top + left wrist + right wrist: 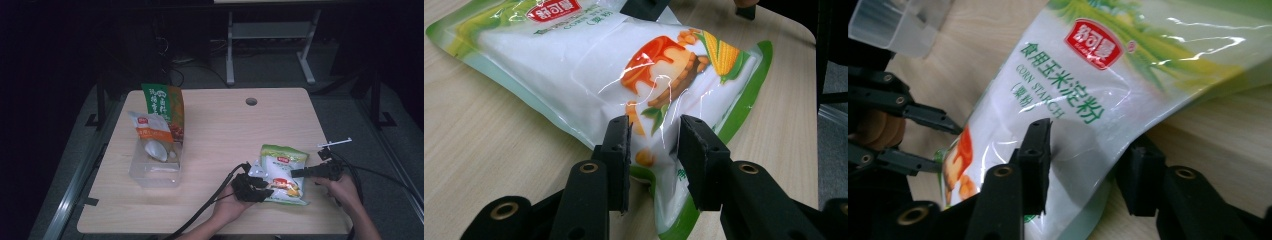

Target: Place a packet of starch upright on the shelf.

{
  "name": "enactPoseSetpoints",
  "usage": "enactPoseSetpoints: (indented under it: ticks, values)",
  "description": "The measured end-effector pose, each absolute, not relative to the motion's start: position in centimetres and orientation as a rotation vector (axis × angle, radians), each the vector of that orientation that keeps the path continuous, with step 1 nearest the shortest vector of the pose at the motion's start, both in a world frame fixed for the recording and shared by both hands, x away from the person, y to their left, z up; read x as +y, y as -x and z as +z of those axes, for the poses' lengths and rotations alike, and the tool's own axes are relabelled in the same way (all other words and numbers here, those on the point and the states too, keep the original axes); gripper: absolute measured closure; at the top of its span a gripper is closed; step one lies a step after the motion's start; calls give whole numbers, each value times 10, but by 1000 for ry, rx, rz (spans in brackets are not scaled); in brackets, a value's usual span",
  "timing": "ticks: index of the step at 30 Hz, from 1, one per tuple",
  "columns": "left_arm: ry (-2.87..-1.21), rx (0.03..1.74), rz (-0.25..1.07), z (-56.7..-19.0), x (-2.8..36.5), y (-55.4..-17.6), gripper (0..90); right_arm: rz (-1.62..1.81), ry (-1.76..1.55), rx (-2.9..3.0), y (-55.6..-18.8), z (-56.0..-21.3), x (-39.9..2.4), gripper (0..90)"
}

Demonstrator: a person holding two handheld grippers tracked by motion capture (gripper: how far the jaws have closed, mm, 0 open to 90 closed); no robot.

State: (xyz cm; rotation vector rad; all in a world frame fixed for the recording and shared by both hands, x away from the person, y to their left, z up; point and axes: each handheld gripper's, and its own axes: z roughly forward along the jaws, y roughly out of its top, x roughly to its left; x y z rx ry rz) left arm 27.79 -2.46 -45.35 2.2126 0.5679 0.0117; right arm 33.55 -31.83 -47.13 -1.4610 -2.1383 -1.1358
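Observation:
A white and green corn starch bag (282,170) lies near the table's front right, printed with corn and a pudding. My left gripper (254,187) comes at its near bottom corner from the left. In the left gripper view the jaws (654,125) pinch that crumpled corner of the bag (589,65). My right gripper (300,173) reaches in from the right. Its jaws (1088,135) clamp the bag's side edge (1088,75), one pad on top and the other underneath, with that edge lifted off the wood. The left gripper's black linkage (898,135) appears at the left of the right gripper view.
A clear plastic bin (155,170) stands at the table's left, holding a white packet (152,135) and a tall green and orange bag (167,107). A cable hole (251,101) is near the far edge. Table legs and cables lie on the dark floor beyond.

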Motion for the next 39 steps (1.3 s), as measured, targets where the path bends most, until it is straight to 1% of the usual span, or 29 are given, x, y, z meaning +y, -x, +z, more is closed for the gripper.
enactPoseSetpoints:
  ticks: [8,10,12,13,16,18,22,24,30,39]
  values:
    - [-2217,568,18,-454,-25,-278,647,-1144,1423,-2108,-334,-473,-315,648]
    - [-2219,565,21,-454,-25,-278,646,-1140,1422,-2114,-334,-473,-314,692]
    - [-2218,569,18,-455,-25,-279,640,-1143,1421,-2136,-333,-471,-313,779]
    - [-2213,579,13,-455,-25,-278,638,-1148,1425,-2141,-332,-470,-312,802]
    - [-2216,579,15,-455,-25,-278,631,-1153,1427,-2178,-330,-466,-310,834]
    - [-2228,564,25,-454,-23,-278,625,-1161,1433,-2194,-328,-465,-309,843]
    - [-2200,598,6,-455,-21,-277,597,-1166,1447,-2224,-324,-460,-306,850]
    - [-2200,598,18,-454,-18,-277,586,-1184,1446,-2236,-323,-455,-305,853]
    - [-2193,599,48,-448,-5,-278,552,-1225,1422,-2297,-319,-433,-296,858]
    - [-2137,641,44,-444,23,-274,509,-1277,1338,-2426,-314,-401,-275,862]
